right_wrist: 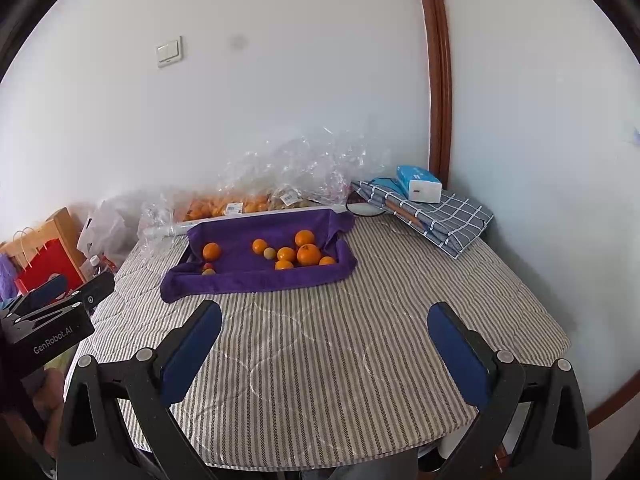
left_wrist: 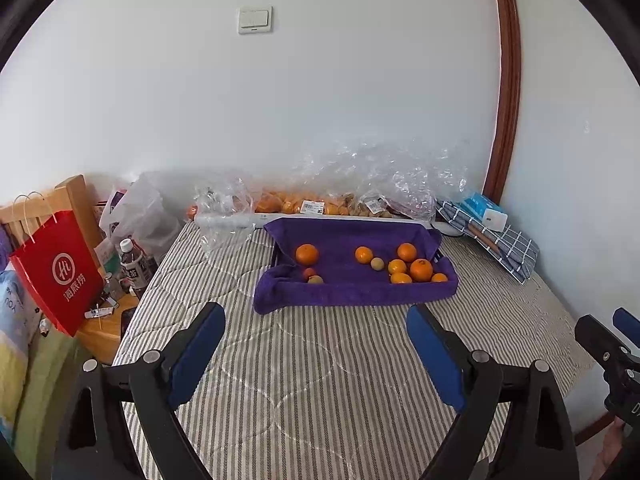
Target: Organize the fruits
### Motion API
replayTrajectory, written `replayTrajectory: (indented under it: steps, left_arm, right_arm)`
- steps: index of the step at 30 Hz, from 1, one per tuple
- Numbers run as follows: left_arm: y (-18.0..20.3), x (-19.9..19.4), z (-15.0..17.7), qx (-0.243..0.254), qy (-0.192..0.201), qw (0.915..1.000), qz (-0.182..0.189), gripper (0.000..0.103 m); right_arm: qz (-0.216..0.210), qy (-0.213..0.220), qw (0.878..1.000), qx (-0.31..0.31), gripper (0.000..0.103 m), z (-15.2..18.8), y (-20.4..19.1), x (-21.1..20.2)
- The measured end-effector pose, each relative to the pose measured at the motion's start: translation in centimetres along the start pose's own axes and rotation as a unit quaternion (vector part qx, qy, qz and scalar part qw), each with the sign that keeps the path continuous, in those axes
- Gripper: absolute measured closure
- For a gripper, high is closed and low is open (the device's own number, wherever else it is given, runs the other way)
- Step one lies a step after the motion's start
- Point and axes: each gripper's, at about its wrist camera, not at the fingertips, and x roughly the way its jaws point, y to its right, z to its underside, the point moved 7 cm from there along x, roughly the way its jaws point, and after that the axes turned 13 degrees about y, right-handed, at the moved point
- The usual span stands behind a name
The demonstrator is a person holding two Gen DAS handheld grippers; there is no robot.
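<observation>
Purple towel (left_wrist: pixel 352 292): seven oranges (left_wrist: pixel 421 270), six clustered at 3 o'clock, one alone at 9. Three small dull round fruits (left_wrist: pixel 377 264): one central, two at 8 o'clock.

Clear plastic bags (left_wrist: pixel 312 200) veil the fruit heaped along the wall, a purple towel (left_wrist: pixel 352 280) hides the tray beneath it, the red paper bag (left_wrist: pixel 56 272) screens clutter on the side table, and the price labels (left_wrist: pixel 312 207) stay too small to read.
</observation>
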Motion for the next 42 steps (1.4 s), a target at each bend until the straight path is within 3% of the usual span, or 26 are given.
replayTrajectory:
  steps: [42]
  left_arm:
    - [0.6,-1.1,0.0,-0.008,0.005,1.0000,-0.001,0.011]
  right_arm:
    - [-0.006,0.008,1.000,0.008,0.001,-0.2,-0.7,-0.7]
